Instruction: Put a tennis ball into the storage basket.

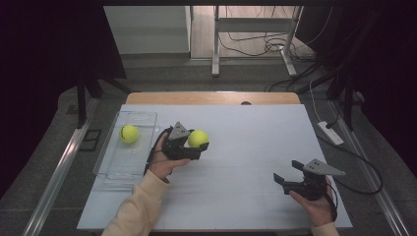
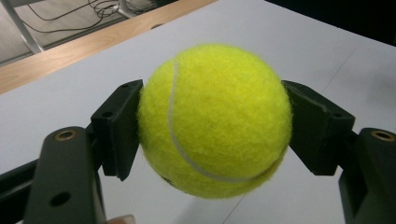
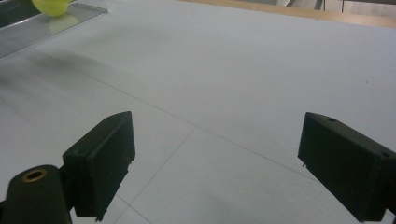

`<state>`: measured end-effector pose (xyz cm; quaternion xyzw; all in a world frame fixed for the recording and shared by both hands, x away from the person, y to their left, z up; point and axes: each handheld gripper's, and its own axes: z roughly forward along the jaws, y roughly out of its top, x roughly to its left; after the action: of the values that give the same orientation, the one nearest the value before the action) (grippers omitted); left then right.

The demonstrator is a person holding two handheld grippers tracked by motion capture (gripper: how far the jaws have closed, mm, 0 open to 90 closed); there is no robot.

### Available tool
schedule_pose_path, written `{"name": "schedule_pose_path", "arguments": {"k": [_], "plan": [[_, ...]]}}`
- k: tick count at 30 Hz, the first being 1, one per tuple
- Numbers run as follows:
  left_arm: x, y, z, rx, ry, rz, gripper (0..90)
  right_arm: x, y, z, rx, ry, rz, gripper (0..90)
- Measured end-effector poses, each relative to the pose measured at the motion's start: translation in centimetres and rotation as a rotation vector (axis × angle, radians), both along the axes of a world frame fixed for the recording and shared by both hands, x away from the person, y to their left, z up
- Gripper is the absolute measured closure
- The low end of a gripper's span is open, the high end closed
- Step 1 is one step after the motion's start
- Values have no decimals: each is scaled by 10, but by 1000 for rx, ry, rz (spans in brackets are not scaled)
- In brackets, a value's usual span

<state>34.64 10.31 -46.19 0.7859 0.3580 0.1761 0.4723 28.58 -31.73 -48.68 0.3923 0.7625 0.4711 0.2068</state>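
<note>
So we've got the left tool (image 1: 200,146) pinching a yellow tennis ball (image 1: 198,138), one pad pressed on each side of it; in the left gripper view the ball (image 2: 215,119) hangs off the white tabletop (image 1: 246,132), a bit left of the middle. A second tennis ball (image 1: 129,133) sits in the clear tray (image 1: 115,169) along the left edge. Our right tool (image 1: 287,172) is near the front right corner, jaws spread wide with nothing but bare tabletop between them.
</note>
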Motion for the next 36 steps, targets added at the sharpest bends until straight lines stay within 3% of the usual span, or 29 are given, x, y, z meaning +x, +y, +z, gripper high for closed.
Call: {"name": "schedule_pose_path", "arguments": {"k": [36], "plan": [[-3, 42, 14, -20, -27, 136, 273, -1, -2, 0, -5, -3, -1, 109]]}}
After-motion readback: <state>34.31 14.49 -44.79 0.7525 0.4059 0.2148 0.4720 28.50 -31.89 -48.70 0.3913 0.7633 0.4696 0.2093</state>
